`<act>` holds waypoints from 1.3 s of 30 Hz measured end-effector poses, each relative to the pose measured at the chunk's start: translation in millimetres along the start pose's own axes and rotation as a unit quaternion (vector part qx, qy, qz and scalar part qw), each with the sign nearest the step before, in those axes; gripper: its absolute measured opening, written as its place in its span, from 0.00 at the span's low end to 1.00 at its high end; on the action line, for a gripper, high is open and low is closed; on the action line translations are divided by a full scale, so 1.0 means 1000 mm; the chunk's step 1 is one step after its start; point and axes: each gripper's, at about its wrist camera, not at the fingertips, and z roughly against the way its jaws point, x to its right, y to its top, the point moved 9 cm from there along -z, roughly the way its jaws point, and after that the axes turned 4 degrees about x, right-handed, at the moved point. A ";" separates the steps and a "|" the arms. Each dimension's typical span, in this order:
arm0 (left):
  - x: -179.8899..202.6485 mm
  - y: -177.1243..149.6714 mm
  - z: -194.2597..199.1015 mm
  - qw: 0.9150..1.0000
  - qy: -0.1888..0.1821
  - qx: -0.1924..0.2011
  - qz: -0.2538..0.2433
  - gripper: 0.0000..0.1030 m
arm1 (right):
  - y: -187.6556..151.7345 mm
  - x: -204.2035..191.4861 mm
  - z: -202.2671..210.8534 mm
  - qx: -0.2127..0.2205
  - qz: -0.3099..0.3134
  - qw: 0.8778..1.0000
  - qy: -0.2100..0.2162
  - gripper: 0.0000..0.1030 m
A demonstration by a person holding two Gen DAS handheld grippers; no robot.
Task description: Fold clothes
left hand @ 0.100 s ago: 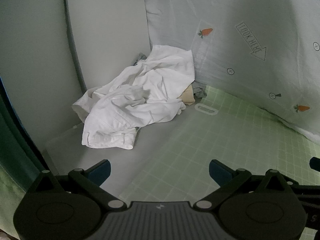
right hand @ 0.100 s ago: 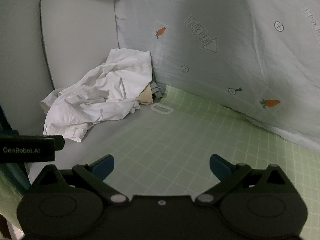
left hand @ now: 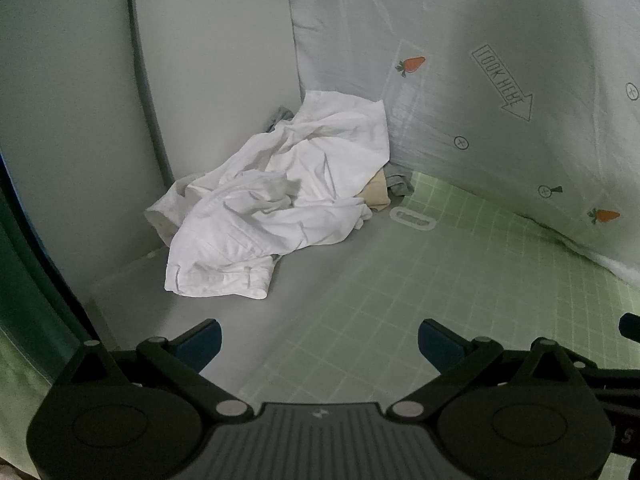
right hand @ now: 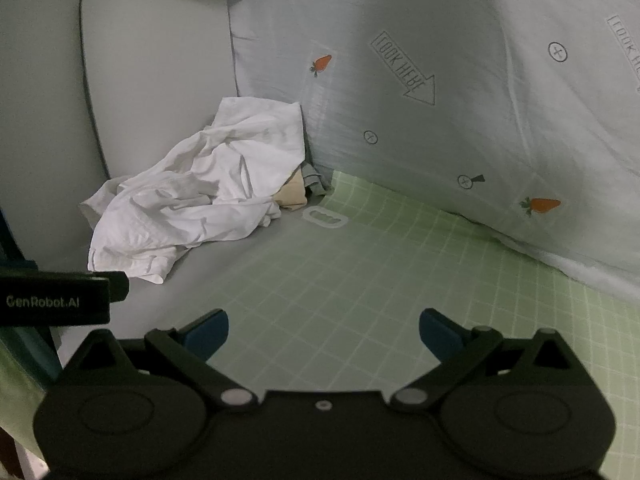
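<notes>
A crumpled white garment (left hand: pixel 276 204) lies in a heap in the far left corner of the bed, against the grey headboard; it also shows in the right wrist view (right hand: pixel 196 196). A beige cloth (left hand: pixel 378 196) and a grey cloth (left hand: pixel 400 184) stick out from under its right edge. My left gripper (left hand: pixel 320 340) is open and empty, held well short of the heap. My right gripper (right hand: pixel 324 332) is open and empty too, over the green checked sheet (right hand: pixel 400 280). The left gripper's body (right hand: pixel 56 300) shows at the left edge of the right wrist view.
A grey padded headboard (left hand: pixel 208 60) stands at the back left. A pale quilt with carrot prints (left hand: pixel 500 120) is piled along the right and back. A white oval ring (left hand: pixel 414 219) lies on the sheet by the heap. The sheet's left part is grey.
</notes>
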 end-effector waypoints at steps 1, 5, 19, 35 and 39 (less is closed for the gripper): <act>0.000 0.000 0.000 1.000 -0.001 0.000 0.000 1.00 | 0.000 0.000 0.000 0.000 0.000 1.000 0.000 1.00; -0.005 0.000 -0.004 1.000 -0.005 -0.001 0.002 1.00 | 0.000 -0.001 0.000 0.000 -0.002 1.000 0.000 1.00; -0.008 0.001 -0.001 1.000 -0.007 -0.002 -0.008 1.00 | 0.000 0.001 0.000 -0.002 -0.005 1.000 0.000 1.00; 0.002 0.000 0.001 1.000 -0.005 0.002 -0.018 1.00 | -0.001 0.002 -0.002 -0.006 -0.001 1.000 -0.002 1.00; 0.002 -0.001 0.001 1.000 -0.005 0.003 -0.019 1.00 | -0.001 0.002 -0.002 -0.007 0.000 1.000 -0.002 1.00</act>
